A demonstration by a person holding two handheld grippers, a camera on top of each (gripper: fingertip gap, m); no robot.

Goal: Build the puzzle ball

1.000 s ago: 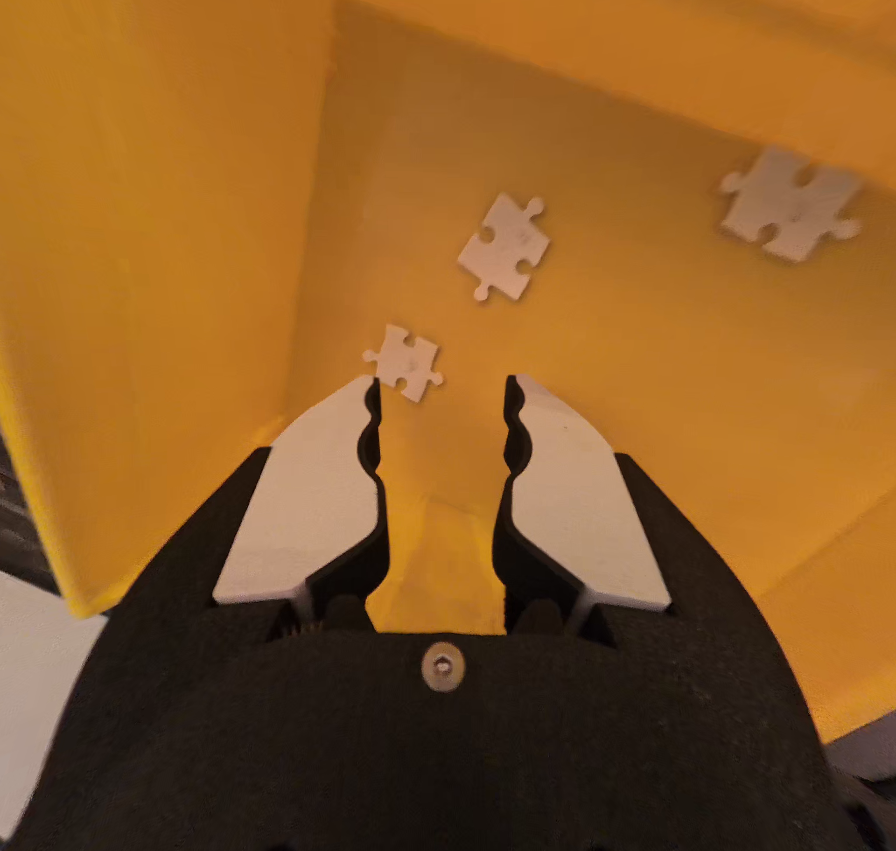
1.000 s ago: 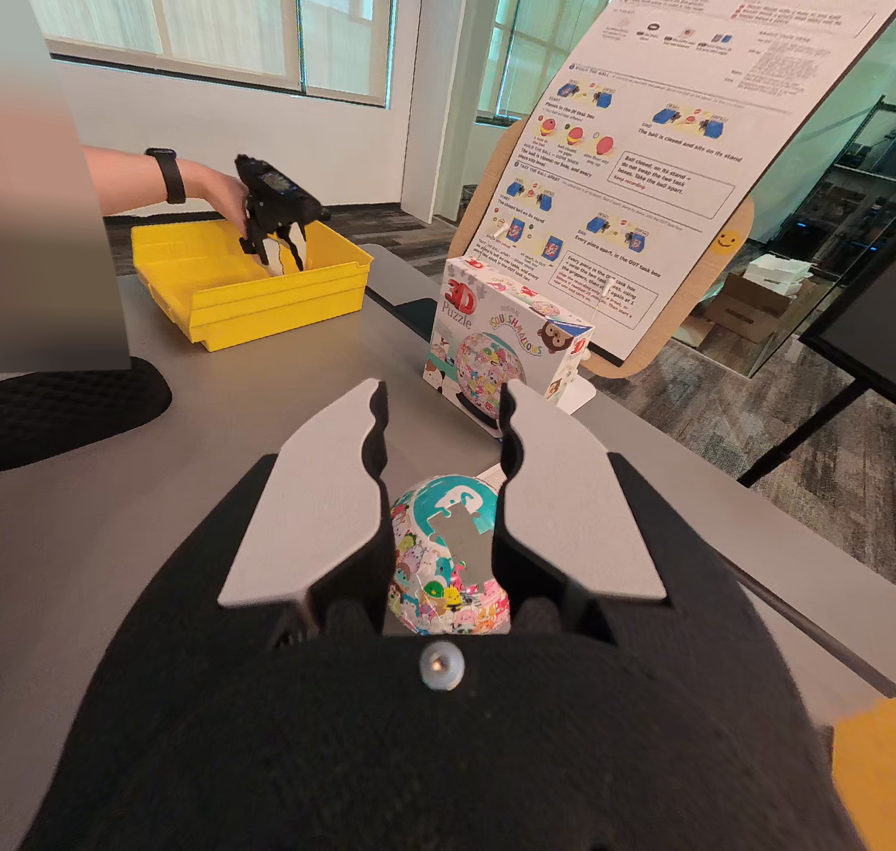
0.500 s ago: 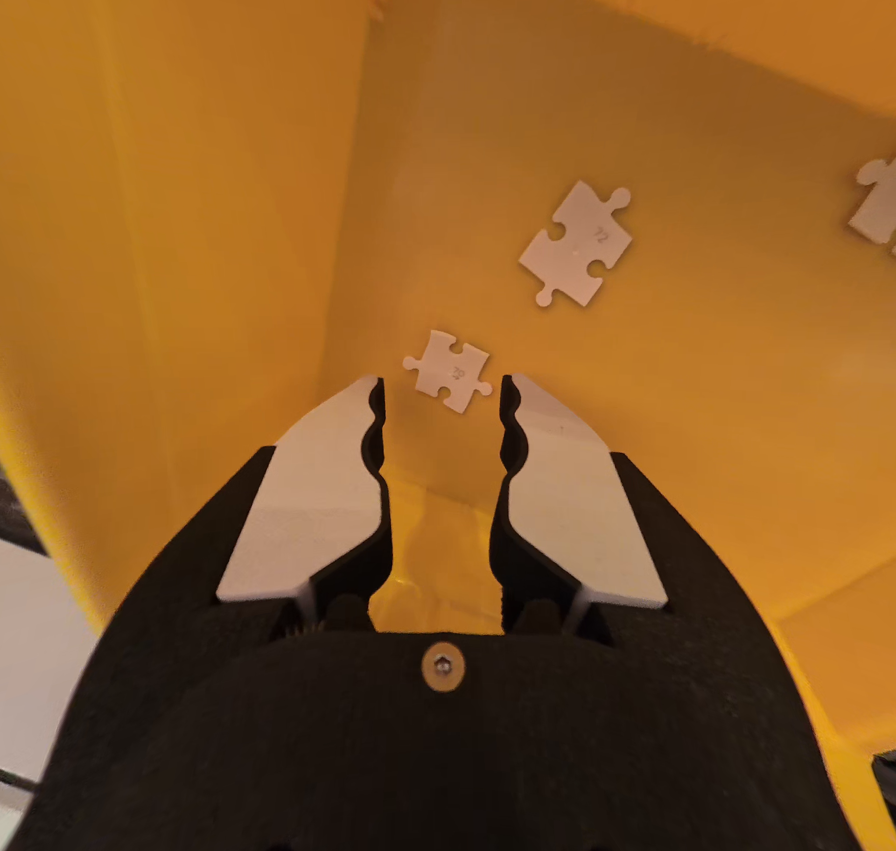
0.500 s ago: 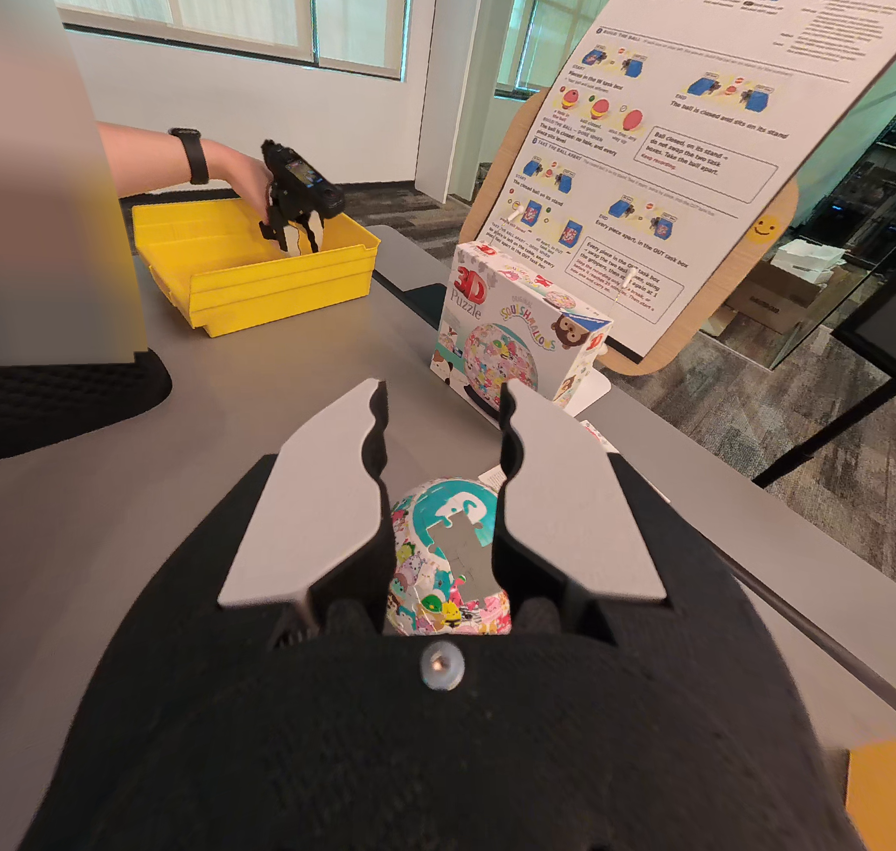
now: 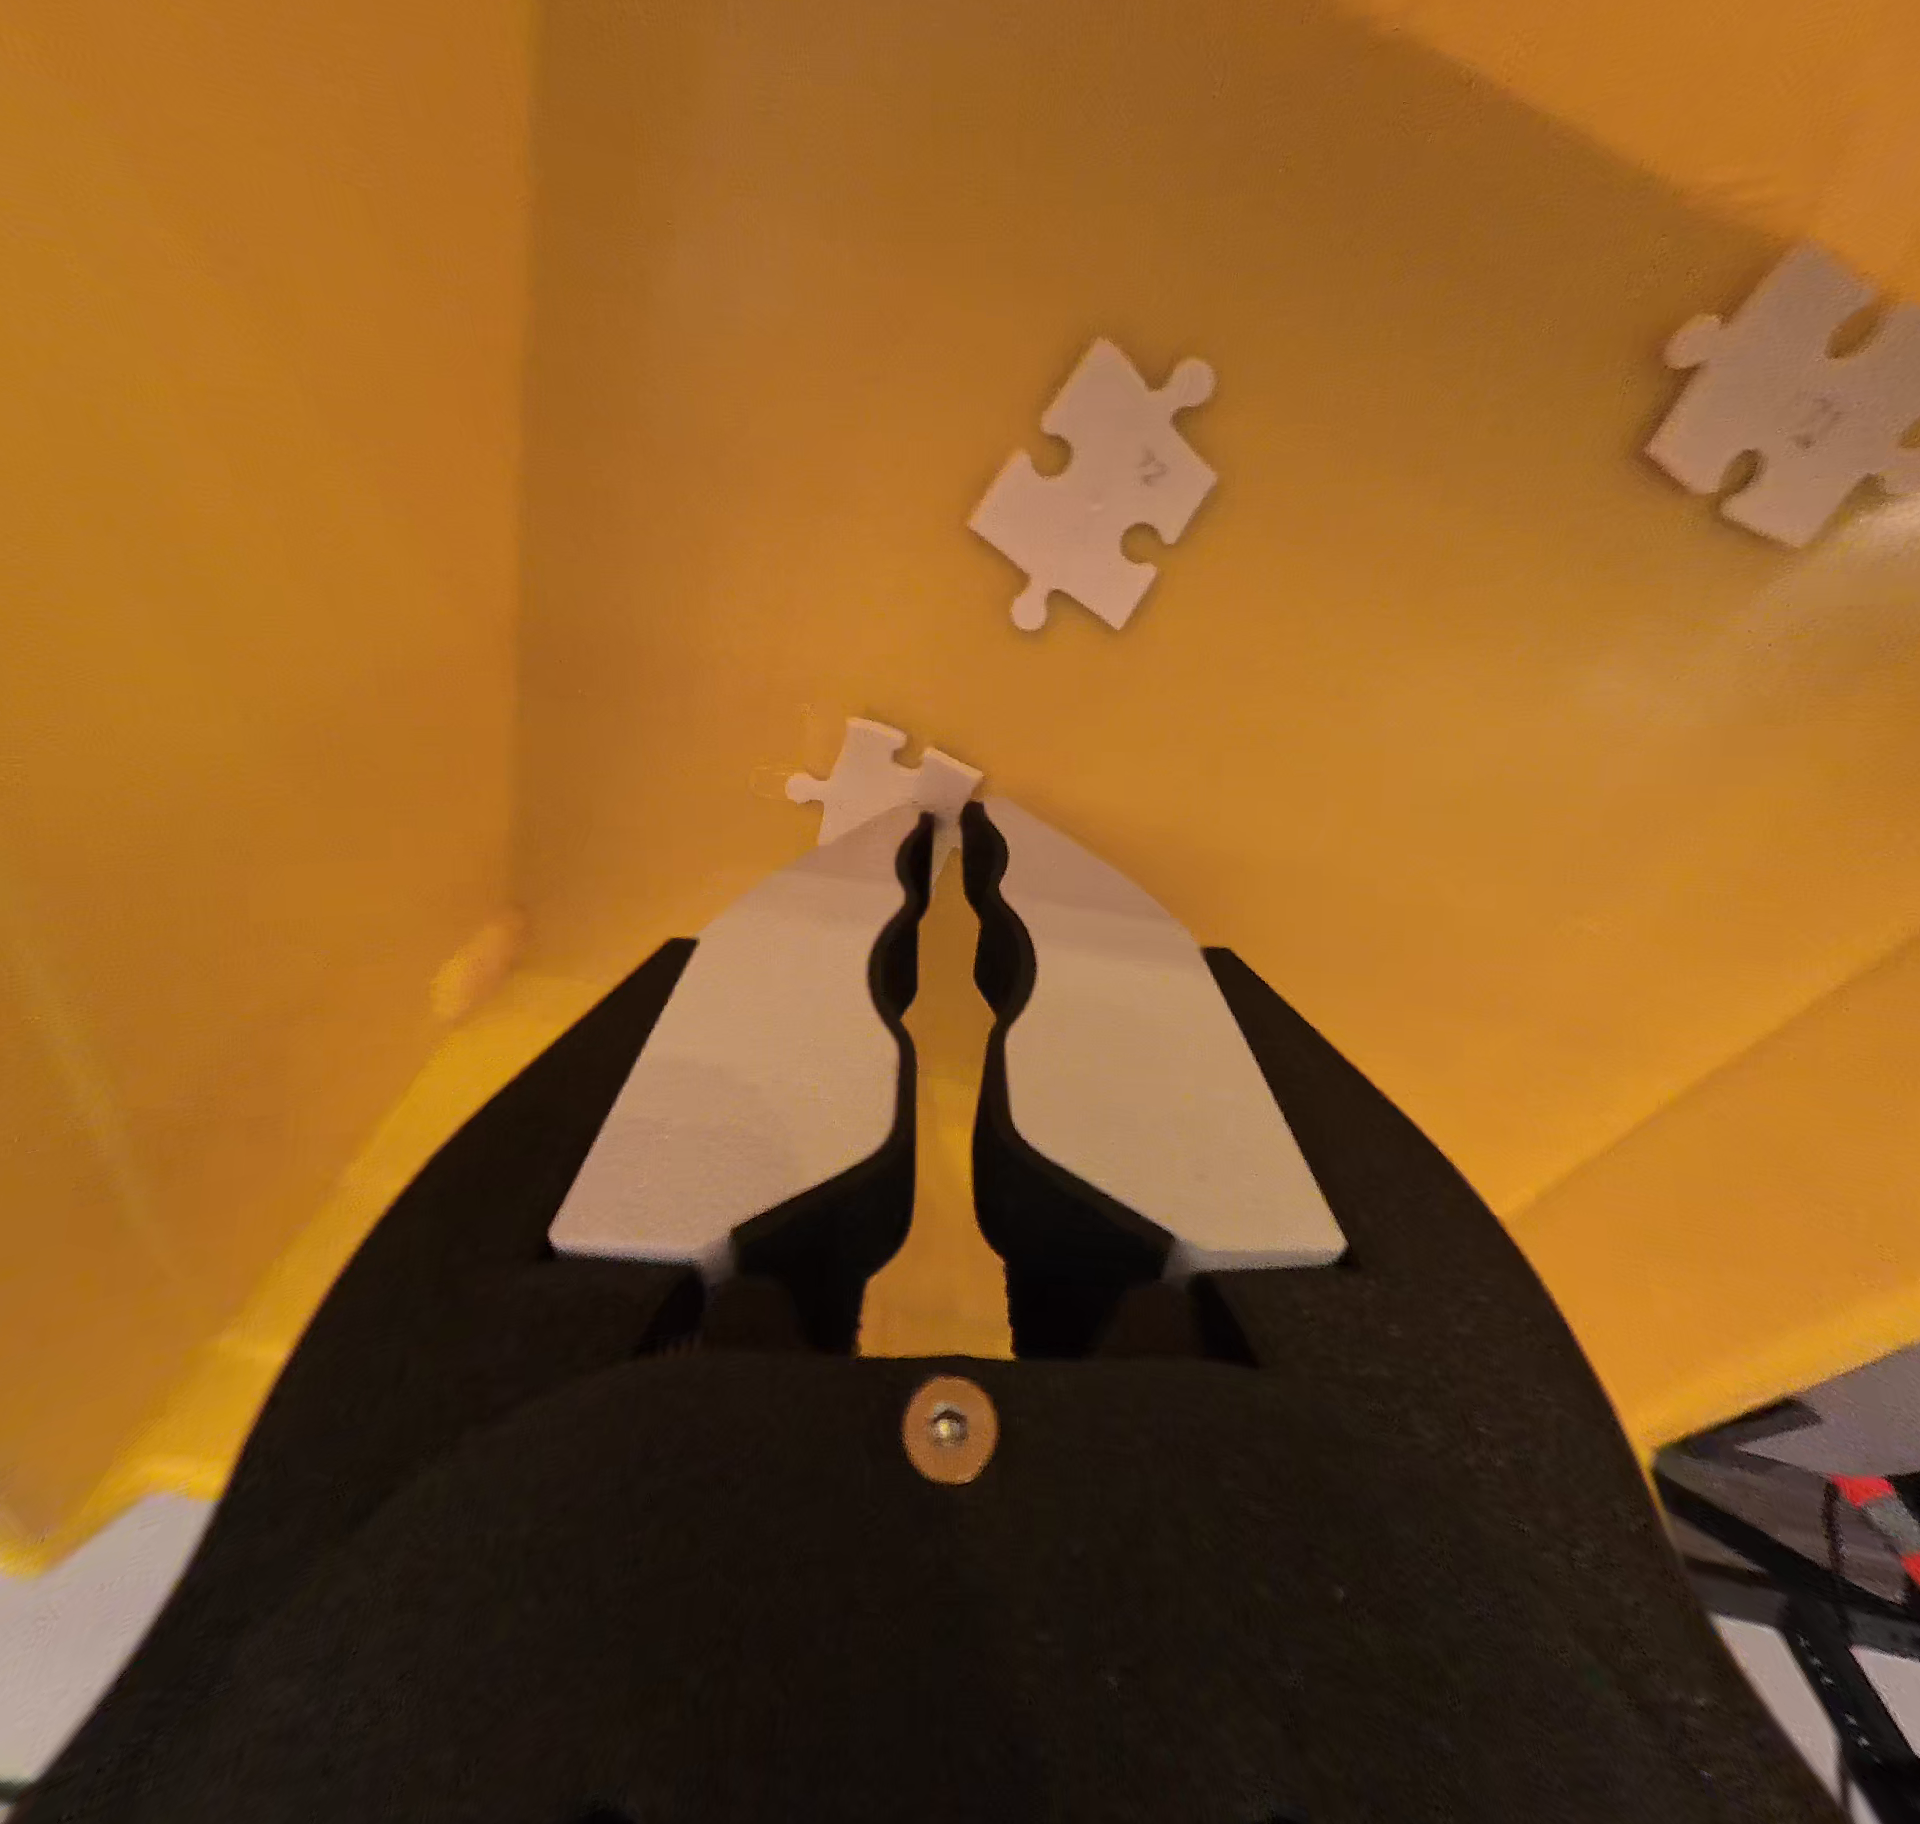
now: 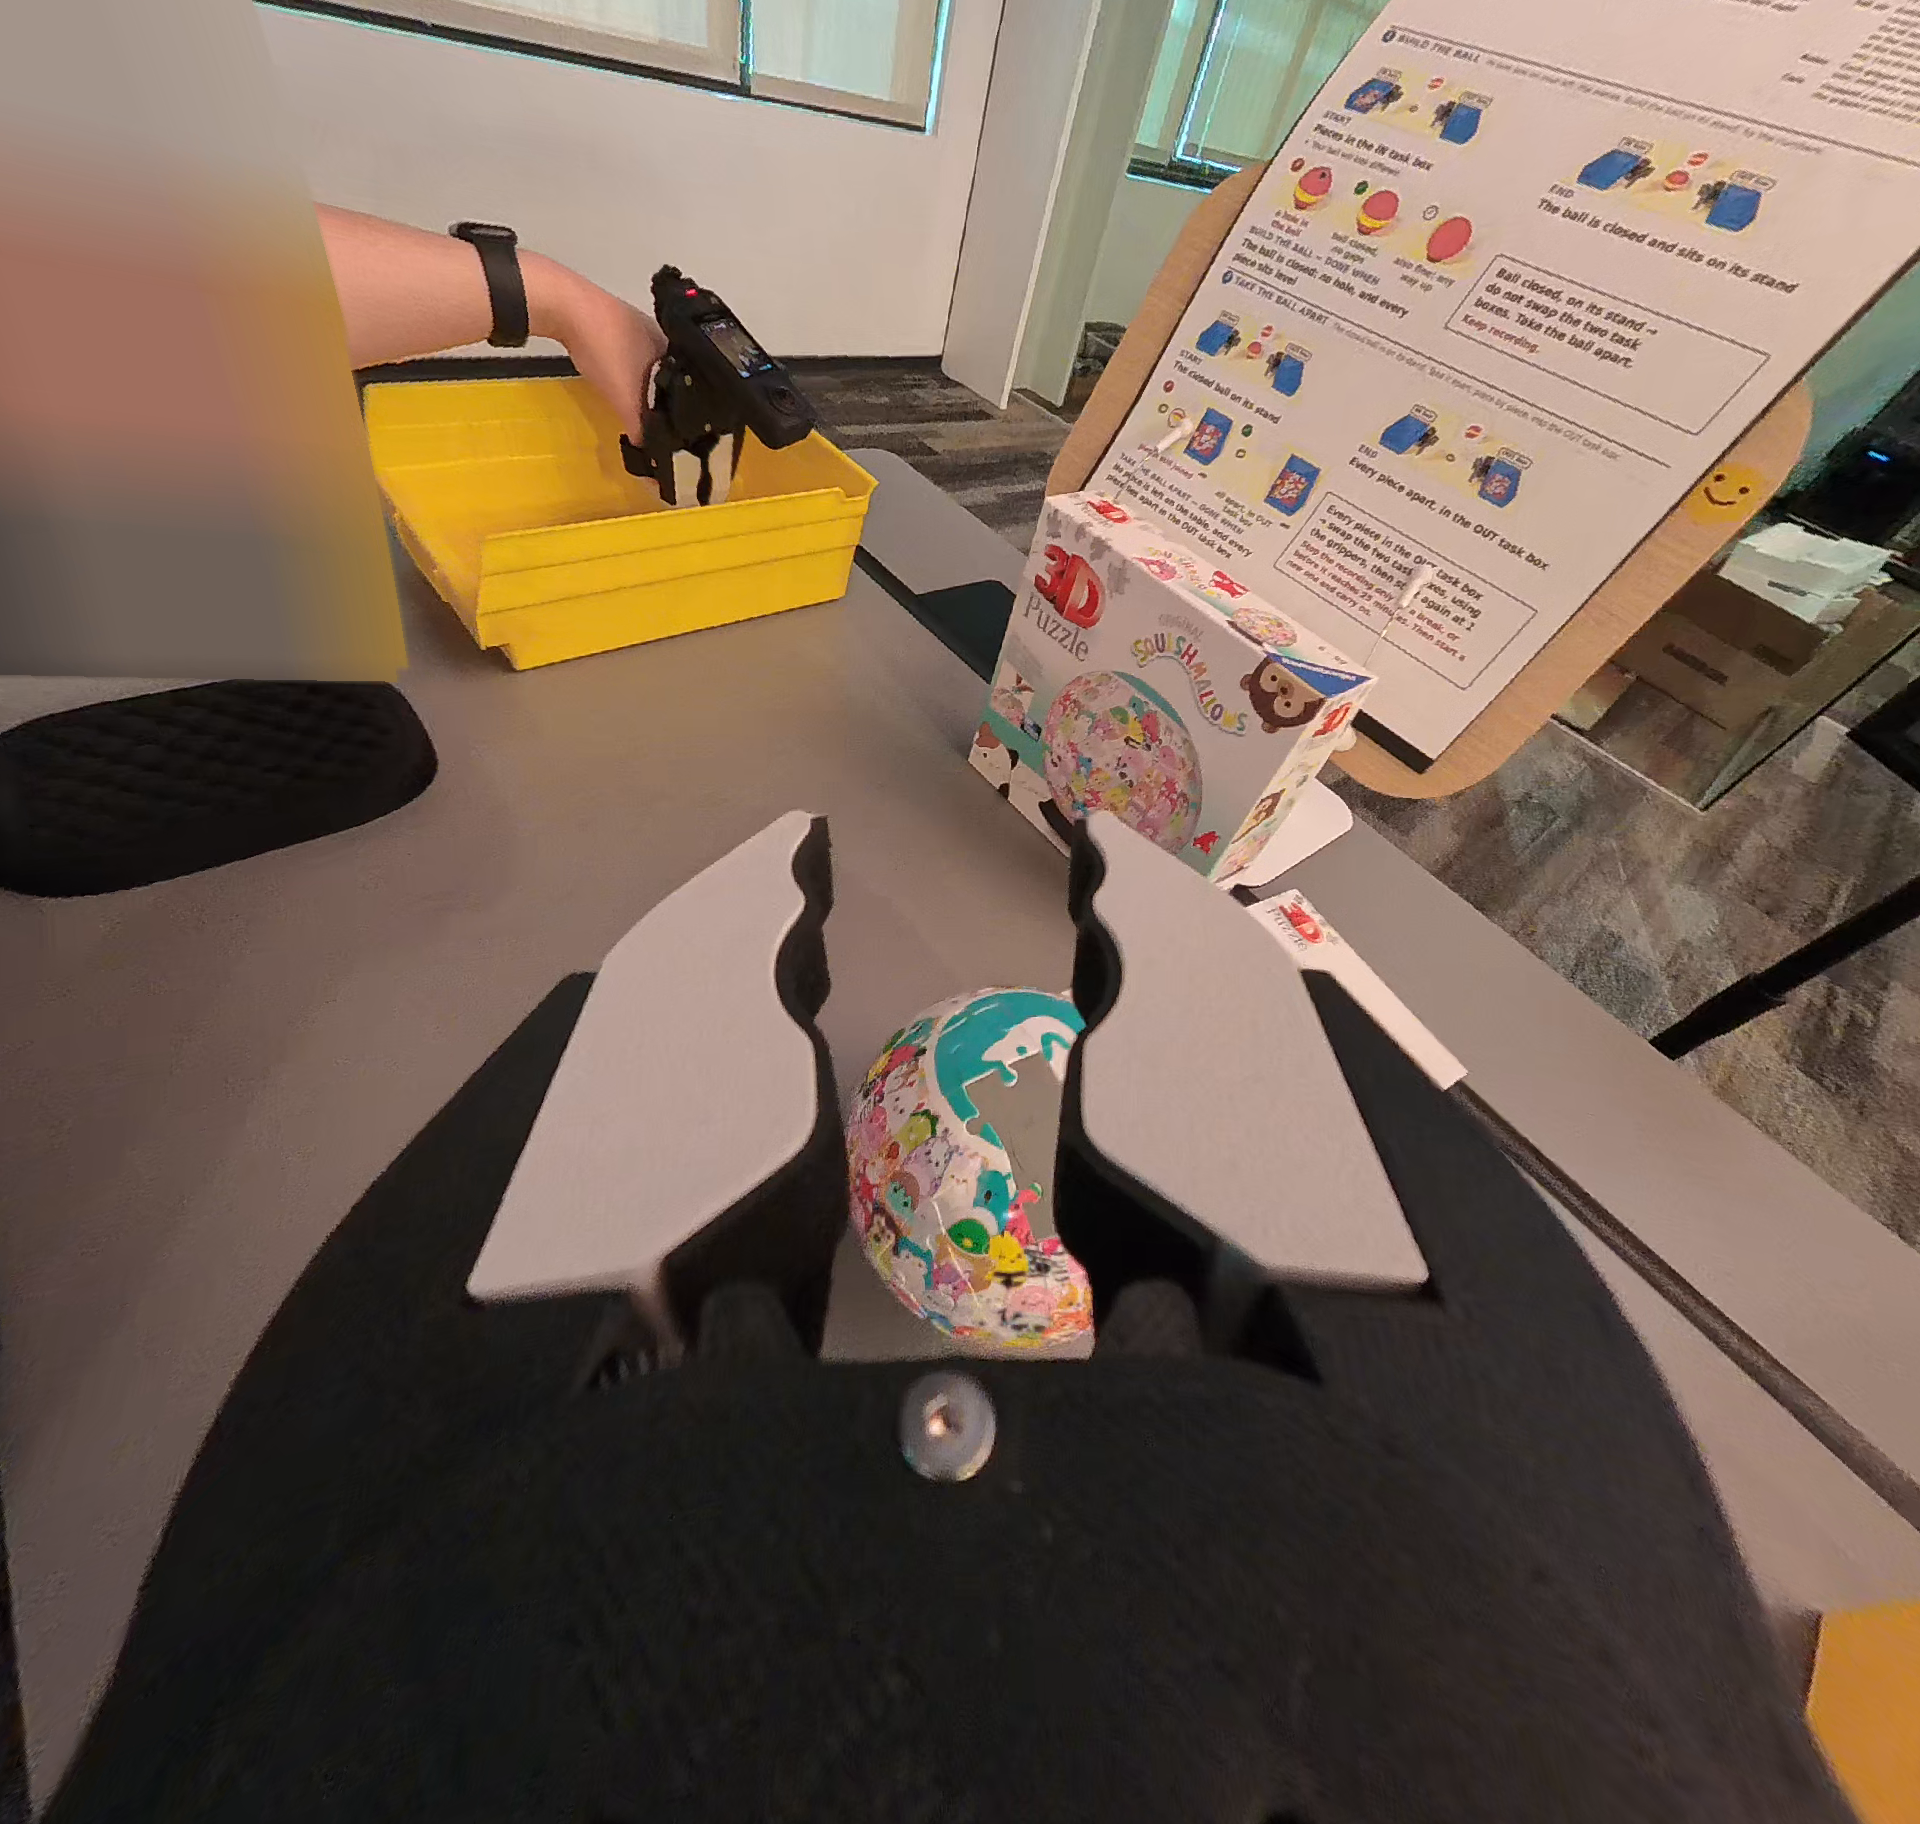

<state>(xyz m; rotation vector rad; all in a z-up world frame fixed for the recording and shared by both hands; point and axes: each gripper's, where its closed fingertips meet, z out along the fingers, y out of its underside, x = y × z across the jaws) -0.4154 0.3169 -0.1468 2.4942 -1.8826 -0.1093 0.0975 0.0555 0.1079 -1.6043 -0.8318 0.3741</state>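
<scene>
My left gripper (image 5: 943, 813) is inside the yellow bin (image 5: 260, 424), shut on the edge of a small white puzzle piece (image 5: 878, 772) near the bin's left wall. Two more white pieces (image 5: 1101, 496) (image 5: 1797, 413) lie face down on the bin floor beyond it. My right gripper (image 6: 945, 839) is open over the grey table. The colourful puzzle ball (image 6: 956, 1172) shows between its fingers, close to the right one, with an unfilled gap in its shell. I cannot tell if the fingers touch it. The left gripper (image 6: 696, 470) also shows far off, in the bin (image 6: 623, 569).
A puzzle box (image 6: 1153, 714) stands on the table beyond the ball, in front of a tilted instruction board (image 6: 1507, 320). A black pad (image 6: 197, 777) lies at the left. The table's edge (image 6: 1662, 1286) runs along the right. A person's arm (image 6: 416, 288) reaches to the bin. Across from one pair of fingers to the other is roughly 65 centimetres.
My left gripper moved onto the small white piece and closed on its edge. In the right wrist view the ball has shifted toward the right finger.
</scene>
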